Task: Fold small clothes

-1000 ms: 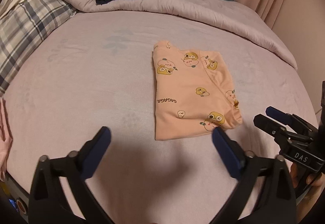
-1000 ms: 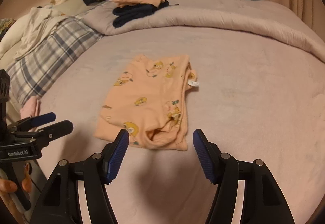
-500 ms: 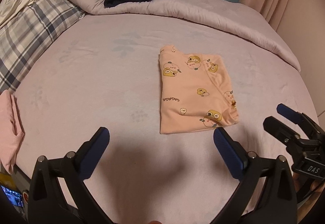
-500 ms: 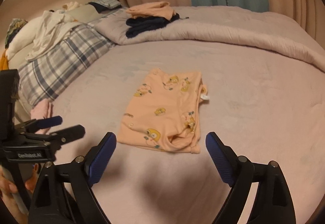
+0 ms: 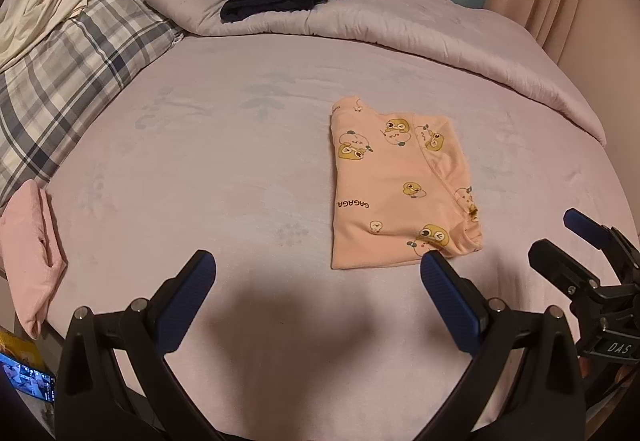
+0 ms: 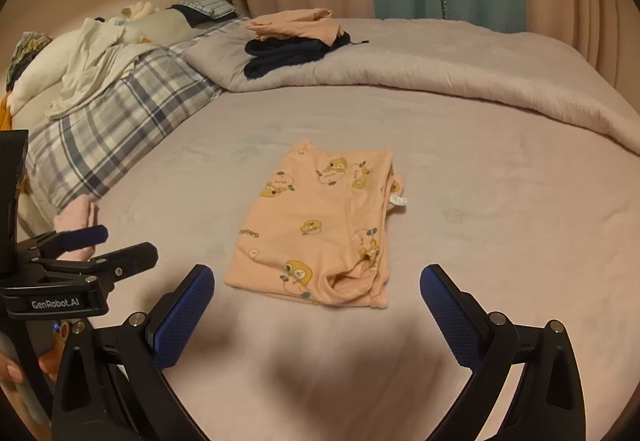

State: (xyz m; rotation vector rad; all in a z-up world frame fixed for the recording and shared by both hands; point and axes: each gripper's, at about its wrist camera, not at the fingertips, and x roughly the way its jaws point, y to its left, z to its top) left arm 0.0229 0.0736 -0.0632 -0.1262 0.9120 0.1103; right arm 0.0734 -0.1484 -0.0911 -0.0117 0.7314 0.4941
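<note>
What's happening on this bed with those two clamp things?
A person is folding small clothes with a claw in each hand. The peach printed top lies folded flat on the bed. The left claw and right claw are both open, hovering near it, holding nothing.

Folded peach shirt [image 5: 398, 185] on bed [image 5: 224, 169]

Peach garment [image 5: 396, 189], printed with yellow cartoon ducks and the word "GAGAGA". Folded into a flat, roughly rectangular packet. Lies on the mauve bed sheet [image 5: 224, 177], long side running away from the cameras. White label [image 6: 398, 200] sticks out at one edge; layered hem bunched at the near corner.
</note>
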